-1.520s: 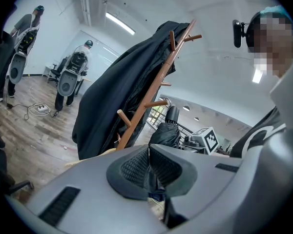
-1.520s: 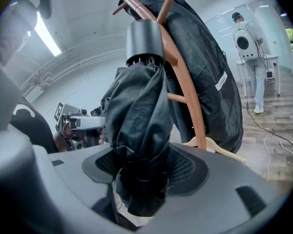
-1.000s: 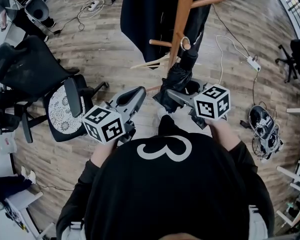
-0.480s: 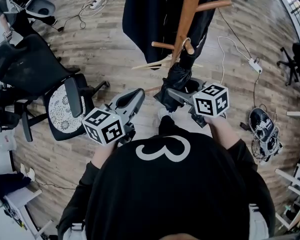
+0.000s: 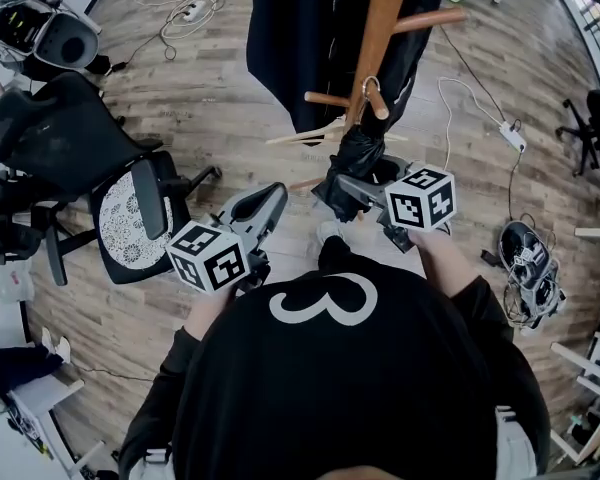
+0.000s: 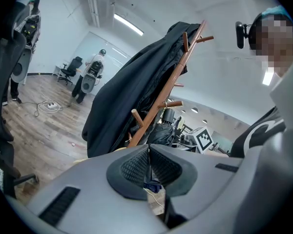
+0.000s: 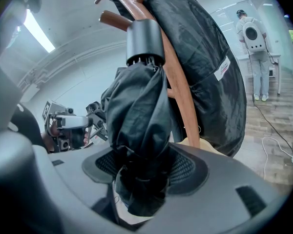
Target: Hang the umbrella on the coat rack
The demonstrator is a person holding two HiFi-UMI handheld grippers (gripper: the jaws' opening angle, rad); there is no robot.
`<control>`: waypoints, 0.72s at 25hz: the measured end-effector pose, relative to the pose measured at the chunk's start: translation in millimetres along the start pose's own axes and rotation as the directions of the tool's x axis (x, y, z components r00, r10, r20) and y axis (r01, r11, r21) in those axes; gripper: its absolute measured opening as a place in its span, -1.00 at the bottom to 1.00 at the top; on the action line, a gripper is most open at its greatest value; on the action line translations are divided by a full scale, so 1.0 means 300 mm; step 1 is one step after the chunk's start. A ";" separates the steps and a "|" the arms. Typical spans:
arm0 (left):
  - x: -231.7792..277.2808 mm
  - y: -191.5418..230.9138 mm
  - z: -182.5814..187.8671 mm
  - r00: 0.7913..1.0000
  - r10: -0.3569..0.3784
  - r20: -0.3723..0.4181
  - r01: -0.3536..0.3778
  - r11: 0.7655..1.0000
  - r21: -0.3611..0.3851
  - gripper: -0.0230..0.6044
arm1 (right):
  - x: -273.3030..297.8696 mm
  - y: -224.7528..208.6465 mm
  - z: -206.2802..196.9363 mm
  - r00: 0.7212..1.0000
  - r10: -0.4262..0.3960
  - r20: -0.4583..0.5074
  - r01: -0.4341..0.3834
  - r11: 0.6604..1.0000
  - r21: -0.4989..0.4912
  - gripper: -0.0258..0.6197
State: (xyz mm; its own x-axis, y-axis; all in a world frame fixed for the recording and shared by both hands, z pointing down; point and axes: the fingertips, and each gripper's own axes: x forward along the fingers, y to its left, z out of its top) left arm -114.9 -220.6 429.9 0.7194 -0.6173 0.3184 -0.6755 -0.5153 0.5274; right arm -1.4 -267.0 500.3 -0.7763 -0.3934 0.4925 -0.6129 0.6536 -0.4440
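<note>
Right gripper view: right gripper (image 7: pixel 146 172) is clamped on the lower folded fabric of the black umbrella (image 7: pixel 136 116). The pads press in from both sides and the cloth bunches between them. The umbrella stands roughly upright with its cylindrical handle (image 7: pixel 144 40) on top, close against the wooden coat rack (image 7: pixel 178 91).

Left gripper view: left gripper (image 6: pixel 147 167) has its jaws together with nothing between them, and it plays no part in the hold.

Head view: the umbrella (image 5: pixel 358 153) sits just below a short peg (image 5: pixel 381 108) on the coat rack (image 5: pixel 380 28). A pale strap loop (image 5: pixel 368 86) at the handle end lies right at that peg. I cannot tell whether it has passed over the peg tip. A dark coat (image 5: pixel 290 38) hangs behind the pole, and a pale hanger (image 5: pixel 305 128) juts out beside the umbrella.

Judgement: the step in hand is seating the loop on the peg.
- Hold the grip firm, since the fabric is slippery and could slide through the pads.
- Carry the loop past the peg tip and well onto the shaft before lowering.
- Lower until the strap takes the weight, and only then open the jaws.
- Watch the hanger and coat for snagging.
- The left gripper (image 5: pixel 265 203) is free to steady the loop if it twists.
</note>
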 end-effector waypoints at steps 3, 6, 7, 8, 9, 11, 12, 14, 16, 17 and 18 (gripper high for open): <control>0.004 0.006 -0.002 1.000 0.003 -0.002 -0.003 1.000 -0.003 -0.86 | 0.011 -0.027 -0.013 1.000 -0.015 -0.013 0.015 1.000 -0.003 -0.06; -0.003 0.013 0.003 1.000 0.009 0.002 -0.009 1.000 -0.013 -0.86 | 0.023 -0.033 -0.018 1.000 -0.017 -0.014 0.017 1.000 -0.004 -0.06; -0.007 0.016 0.003 1.000 0.011 0.004 -0.011 1.000 -0.016 -0.86 | 0.029 -0.035 -0.019 1.000 -0.021 -0.012 0.021 1.000 -0.008 -0.06; -0.011 0.019 0.003 1.000 0.014 0.005 -0.014 1.000 -0.017 -0.86 | 0.036 -0.039 -0.020 0.999 -0.031 -0.010 0.030 0.999 -0.016 -0.06; -0.015 0.023 0.001 1.000 0.016 0.006 -0.016 1.000 -0.019 -0.86 | 0.041 -0.045 -0.022 0.999 -0.043 -0.009 0.043 0.999 -0.026 -0.06; -0.016 0.028 -0.004 1.000 0.021 0.004 -0.020 1.000 -0.022 -0.86 | 0.046 -0.063 -0.023 0.997 -0.072 -0.006 0.071 0.996 -0.050 -0.06; -0.014 0.029 -0.006 1.000 0.022 0.001 -0.022 0.999 -0.024 -0.86 | 0.046 -0.074 -0.021 0.996 -0.085 -0.006 0.085 0.994 -0.062 -0.06; -0.008 0.029 -0.010 1.000 0.023 -0.003 -0.023 0.999 -0.035 -0.86 | 0.042 -0.098 -0.015 0.994 -0.112 -0.006 0.111 0.990 -0.083 -0.06; -0.008 0.026 -0.014 1.000 0.021 -0.007 -0.021 0.999 -0.044 -0.86 | 0.039 -0.117 -0.012 0.990 -0.140 -0.003 0.139 0.985 -0.098 -0.06; -0.010 0.025 -0.018 1.000 0.020 -0.008 -0.021 0.999 -0.046 -0.86 | 0.039 -0.124 -0.012 0.988 -0.154 0.001 0.153 0.983 -0.103 -0.06; -0.013 0.024 -0.022 1.000 0.020 -0.010 -0.020 0.999 -0.047 -0.86 | 0.039 -0.131 -0.012 0.986 -0.166 0.007 0.166 0.980 -0.106 -0.06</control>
State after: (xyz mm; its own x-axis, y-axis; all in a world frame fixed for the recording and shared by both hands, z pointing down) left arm -121.6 -218.1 437.6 0.7075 -0.6216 0.3362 -0.6815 -0.4741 0.5575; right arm 14.0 -294.9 526.1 -0.6649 -0.5010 0.5540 -0.7139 0.6443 -0.2741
